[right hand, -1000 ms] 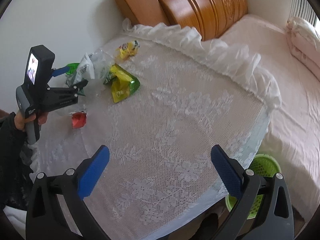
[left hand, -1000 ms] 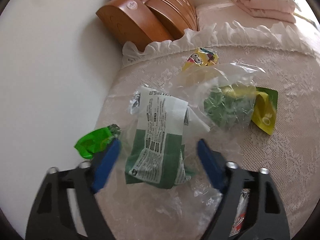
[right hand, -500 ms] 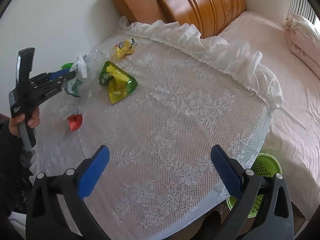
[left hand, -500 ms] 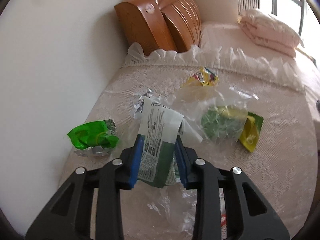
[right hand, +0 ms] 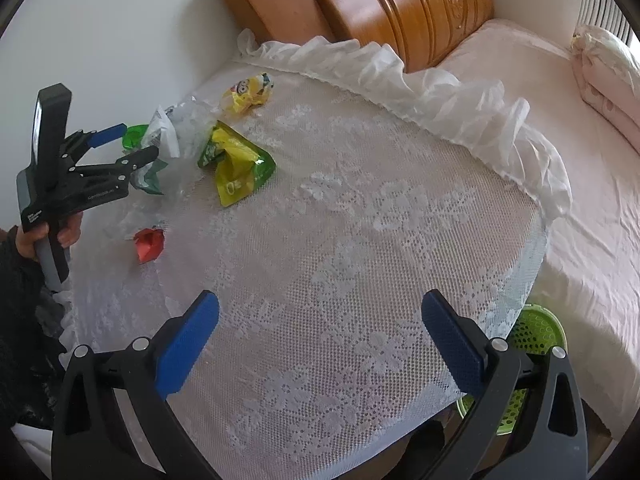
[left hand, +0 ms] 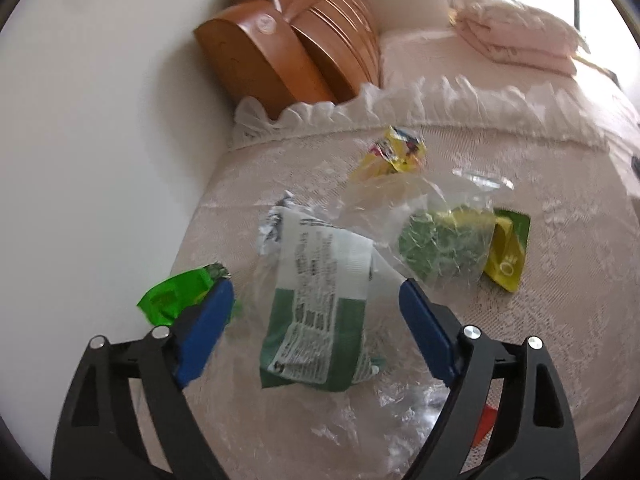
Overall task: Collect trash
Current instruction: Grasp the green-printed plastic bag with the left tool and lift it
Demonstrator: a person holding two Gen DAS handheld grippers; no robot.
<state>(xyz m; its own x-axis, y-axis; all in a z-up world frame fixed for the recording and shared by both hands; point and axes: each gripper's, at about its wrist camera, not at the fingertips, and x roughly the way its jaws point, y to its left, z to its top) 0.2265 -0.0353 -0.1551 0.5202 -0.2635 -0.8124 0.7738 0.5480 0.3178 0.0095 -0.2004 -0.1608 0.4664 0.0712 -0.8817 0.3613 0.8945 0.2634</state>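
Note:
Trash lies on a lace-covered table (right hand: 360, 240). A green and white wrapper (left hand: 320, 304) stands between the open blue fingers of my left gripper (left hand: 316, 328), not pinched. Around it lie a bright green wrapper (left hand: 176, 296), a clear plastic bag (left hand: 432, 216) over green and yellow packets, a yellow cartoon packet (left hand: 400, 152) and a red scrap (right hand: 149, 243). In the right wrist view the left gripper (right hand: 128, 148) is at the far left. My right gripper (right hand: 320, 340) is open and empty over the table's near edge.
A green mesh basket (right hand: 532, 344) stands on the floor below the table's right edge. A wooden headboard (right hand: 360, 4) and a bed with a folded pink quilt (left hand: 516, 40) are behind. A white wall (left hand: 100, 140) borders the table's left side.
My left gripper was shut on the green and white wrapper half a second ago; its jaws have opened wide and the wrapper sits loose between them. The right gripper has hardly moved.

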